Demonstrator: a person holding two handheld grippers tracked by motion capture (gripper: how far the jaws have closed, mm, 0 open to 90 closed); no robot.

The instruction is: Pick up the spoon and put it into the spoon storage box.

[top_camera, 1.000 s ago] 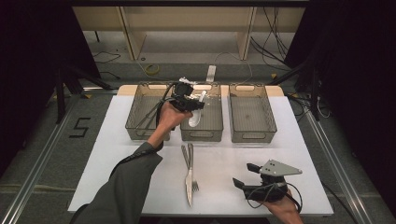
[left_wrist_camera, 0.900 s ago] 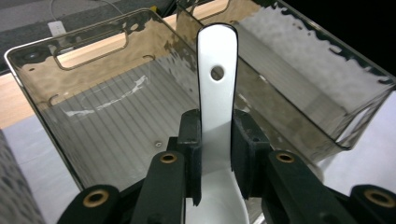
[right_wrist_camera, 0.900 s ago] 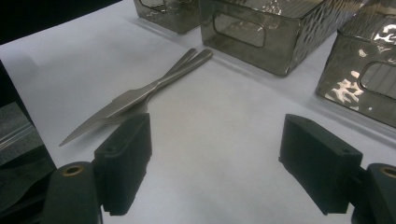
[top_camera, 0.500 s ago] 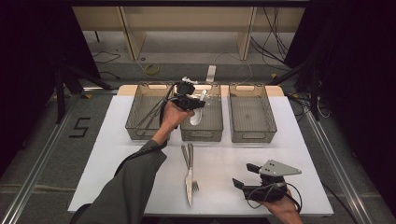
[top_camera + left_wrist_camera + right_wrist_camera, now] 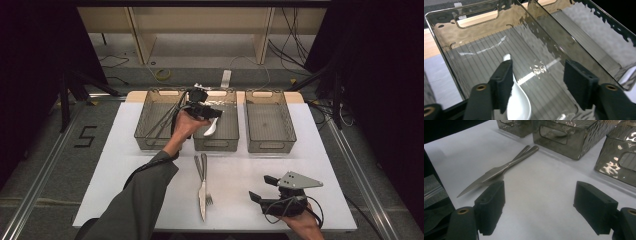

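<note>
Left tool (image 5: 209, 114) hangs over the middle smoked-clear plastic bin (image 5: 216, 137), jaws spread, gripping nothing. White ceramic spoon (image 5: 517, 102) lies on that bin's ribbed floor, just under the left jaw. Right tool (image 5: 266, 190) rests low on the white surface (image 5: 120, 165), in front of and right of the middle bin, jaws apart, empty. Steel knife (image 5: 499, 171) and fork (image 5: 206, 185) lie crossed on the surface directly in front of the bin.
</note>
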